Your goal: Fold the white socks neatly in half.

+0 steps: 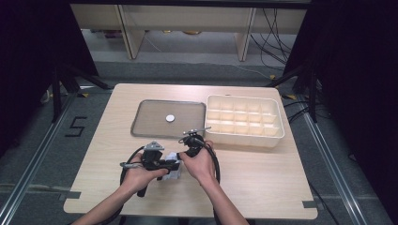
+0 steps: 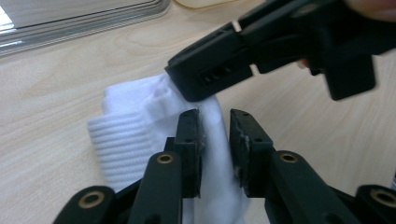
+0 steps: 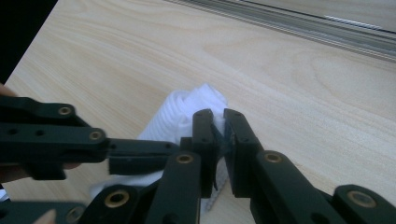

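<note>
right gripper [image 3: 218,126] pinching white cloth [image 2: 140,121], left gripper [image 2: 215,123] parted

White cloth [image 1: 172,161] mostly hidden under both hands – small white disc [image 1: 170,118] on tray [image 1: 145,123] too small to identify.

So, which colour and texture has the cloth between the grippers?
The cloth is white, with a ribbed band at one end; the left gripper view shows it best.
</note>
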`<state>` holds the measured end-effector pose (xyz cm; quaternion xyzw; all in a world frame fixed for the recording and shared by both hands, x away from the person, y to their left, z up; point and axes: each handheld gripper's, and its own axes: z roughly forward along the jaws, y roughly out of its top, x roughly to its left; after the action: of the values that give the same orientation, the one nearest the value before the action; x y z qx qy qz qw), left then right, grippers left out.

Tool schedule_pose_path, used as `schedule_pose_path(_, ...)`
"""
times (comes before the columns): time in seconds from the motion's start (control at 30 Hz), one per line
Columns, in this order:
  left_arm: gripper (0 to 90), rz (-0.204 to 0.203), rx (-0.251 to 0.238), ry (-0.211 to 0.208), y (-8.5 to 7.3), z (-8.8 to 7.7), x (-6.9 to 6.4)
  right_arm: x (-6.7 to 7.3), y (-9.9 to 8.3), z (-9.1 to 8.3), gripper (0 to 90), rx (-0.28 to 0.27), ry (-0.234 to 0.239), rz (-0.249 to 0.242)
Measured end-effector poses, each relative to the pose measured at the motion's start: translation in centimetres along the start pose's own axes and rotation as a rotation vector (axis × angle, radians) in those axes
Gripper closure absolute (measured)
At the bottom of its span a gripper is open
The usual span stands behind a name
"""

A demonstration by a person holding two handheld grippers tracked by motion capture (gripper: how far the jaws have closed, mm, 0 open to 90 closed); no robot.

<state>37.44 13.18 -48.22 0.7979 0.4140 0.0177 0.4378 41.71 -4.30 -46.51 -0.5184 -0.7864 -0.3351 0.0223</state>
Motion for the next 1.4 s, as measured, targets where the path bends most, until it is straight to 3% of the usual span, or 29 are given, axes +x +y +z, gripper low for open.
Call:
schedule_pose_path(0.2, 72.0, 0.022, -0.020, -0.005, -0.6, -1.6, -0.7, 0.0, 0.0, 0.0, 84.1, -0.011, -0.005, -0.024)
schedule_pose_path(0.23, 72.7, 0.029, -0.021, 0.004, -0.7, -1.8, -0.8, 0.1, 0.0, -0.1, 84.1, -0.010, -0.002, -0.007)
schedule_pose_path(0.27, 74.7, 0.034, -0.021, -0.007, -0.8, -2.0, -0.9, 0.0, -0.1, 0.0, 84.1, -0.018, -0.003, -0.029)
schedule_pose_path(0.37, 77.5, 0.038, -0.019, -0.007, -1.1, -2.2, -1.1, 0.0, -0.1, 0.0, 84.1, -0.014, -0.004, -0.025)
schedule_pose_path(0.57, 82.4, 0.002, -0.005, -0.034, -1.7, -1.7, -1.0, 0.1, -0.2, 0.1, 84.0, -0.003, -0.023, -0.012)
schedule_pose_path(0.73, 83.4, -0.014, 0.019, -0.042, -1.9, -1.2, -0.9, 0.0, -0.3, 0.3, 84.0, -0.004, -0.046, -0.034)
schedule_pose_path(0.83, 83.7, -0.012, 0.022, -0.042, -2.0, -0.9, -0.8, 0.3, -0.3, 0.3, 84.0, 0.011, -0.057, -0.017)
schedule_pose_path(0.97, 83.7, -0.012, 0.031, -0.039, -2.2, -0.7, -0.7, 0.1, -0.3, 0.6, 84.1, 0.007, -0.065, -0.047)
schedule_pose_path(1.07, 83.7, -0.008, 0.025, -0.044, -2.3, -0.7, -0.7, 0.2, -0.3, 0.7, 84.1, 0.014, -0.067, -0.035)
schedule_pose_path(1.23, 83.7, 0.003, 0.024, -0.042, -2.5, -0.7, -0.7, 0.3, -0.3, 0.9, 84.1, 0.014, -0.086, -0.055)
schedule_pose_path(1.4, 83.8, -0.003, 0.027, -0.044, -2.7, -0.5, -0.6, 0.6, -0.3, 0.9, 84.1, 0.029, -0.090, -0.026)
